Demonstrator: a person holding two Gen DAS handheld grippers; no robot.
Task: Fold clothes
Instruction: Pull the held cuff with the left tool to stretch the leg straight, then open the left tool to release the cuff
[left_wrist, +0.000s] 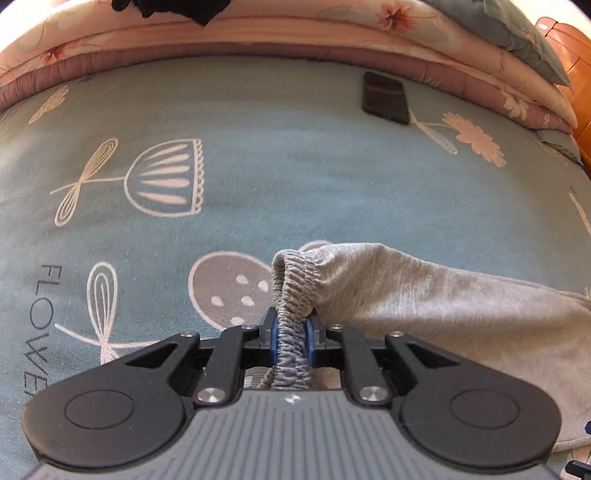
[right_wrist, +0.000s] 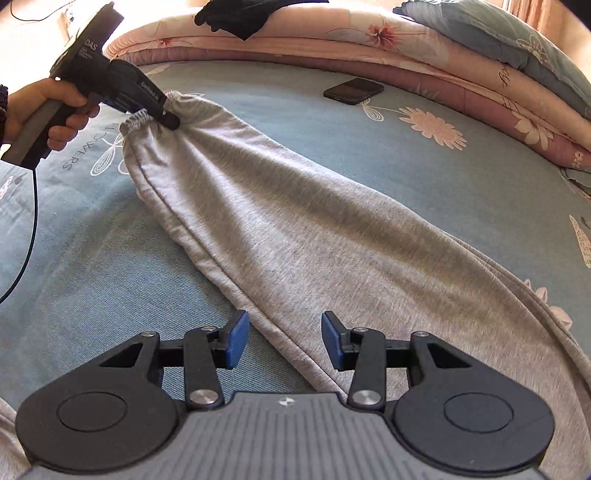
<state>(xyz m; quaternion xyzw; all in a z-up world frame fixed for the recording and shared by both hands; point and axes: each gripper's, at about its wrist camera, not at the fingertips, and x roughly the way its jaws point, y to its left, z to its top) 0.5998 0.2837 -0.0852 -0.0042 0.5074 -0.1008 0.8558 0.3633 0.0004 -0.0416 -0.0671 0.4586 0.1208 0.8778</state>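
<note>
step: straightening grey trousers (right_wrist: 295, 236) on bed (right_wrist: 92, 258), lower centre to upper left | left gripper (left_wrist: 290, 332) fingers clamped on elastic cuff (left_wrist: 291, 280) | right gripper (right_wrist: 282, 338) fingers half open, empty, over leg edge | next, likely: pinch that edge, fold over

A home bedroom: a bed (right_wrist: 461, 192) in a blue flower-print sheet, folded floral quilts (right_wrist: 424, 62) stacked along its far edge, a pillow (right_wrist: 491, 29) on top.
</note>
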